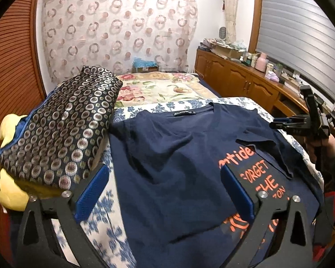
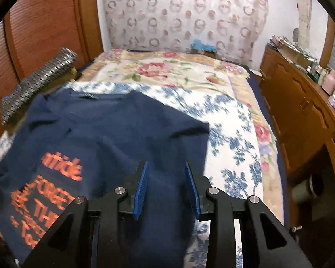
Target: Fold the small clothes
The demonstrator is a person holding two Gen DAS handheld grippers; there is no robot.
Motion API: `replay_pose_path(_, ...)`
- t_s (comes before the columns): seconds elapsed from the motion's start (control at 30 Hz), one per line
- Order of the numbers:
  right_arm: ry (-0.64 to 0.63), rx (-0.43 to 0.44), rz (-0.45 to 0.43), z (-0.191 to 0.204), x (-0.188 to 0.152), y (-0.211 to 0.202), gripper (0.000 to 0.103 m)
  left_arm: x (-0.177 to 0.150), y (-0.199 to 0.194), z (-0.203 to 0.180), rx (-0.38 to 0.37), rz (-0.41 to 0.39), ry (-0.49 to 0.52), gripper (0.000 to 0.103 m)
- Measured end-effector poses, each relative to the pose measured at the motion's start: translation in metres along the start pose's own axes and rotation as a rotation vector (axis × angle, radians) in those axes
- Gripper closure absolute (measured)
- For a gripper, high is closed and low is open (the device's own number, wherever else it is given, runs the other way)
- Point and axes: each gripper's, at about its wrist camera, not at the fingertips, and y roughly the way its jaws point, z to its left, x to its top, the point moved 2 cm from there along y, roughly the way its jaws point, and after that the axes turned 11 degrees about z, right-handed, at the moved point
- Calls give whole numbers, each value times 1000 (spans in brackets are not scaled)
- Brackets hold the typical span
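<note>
The left gripper [image 1: 165, 192] hangs low over a bed, its two blue pads spread wide apart with nothing clamped. Between and beyond them, from six o'clock up to twelve o'clock, lies a navy T-shirt [image 1: 167, 156], spread across a blue-and-white floral sheet [image 1: 96, 218]. Orange lettering shows at five o'clock, partly covered by a folded-over sleeve. At nine o'clock a dark cushion with a ring pattern [image 1: 62, 129] sits just beside the shirt's edge, with a yellow soft toy [image 1: 9, 187] under it.

The right gripper [image 2: 166, 187], seen from its own camera, has its blue pads partly apart, hovering above the shirt's right half and gripping nothing. The shirt [image 2: 114, 134] stretches from six o'clock toward ten o'clock, lettering at eight o'clock. At three o'clock stands a wooden cabinet [image 2: 297, 116].
</note>
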Motion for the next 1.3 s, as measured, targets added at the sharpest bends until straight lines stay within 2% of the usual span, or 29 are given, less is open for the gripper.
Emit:
replay_pose_path(0.23,11,-40,46,-11,4,20,68,31,28,14,13,69,20,22)
replay_pose_path(0.33,18,-14,27,-11,5,19,67,44,39,19,27,92,12,24)
replay_pose_path(0.47,26,19,7,-17,4,24,64,59,58,29,30,134,-5,37)
replay_pose_path(0.57,27,19,7,-20,5,25,63,67,71,33,39,165,-12,43)
replay_pose_path(0.7,29,16,6,-21,3,25,62,74,86,39,58,202,-34,44)
replay_pose_path(0.83,26,12,6,-21,2,24,62,76,99,44,57,236,-47,50)
replay_pose_path(1.1,23,13,7,-22,2,24,61,79,114,42,67,270,-37,50)
replay_pose_path(1.13,24,13,7,-22,2,24,61,79,115,42,63,270,-35,56)
replay_pose_path(1.17,23,14,7,-22,2,24,61,80,116,42,55,272,-36,71)
replay_pose_path(1.27,22,12,7,-22,2,24,61,79,116,46,7,285,-54,95)
replay_pose_path(1.3,22,11,7,-22,2,24,61,79,114,47,2,283,-52,96)
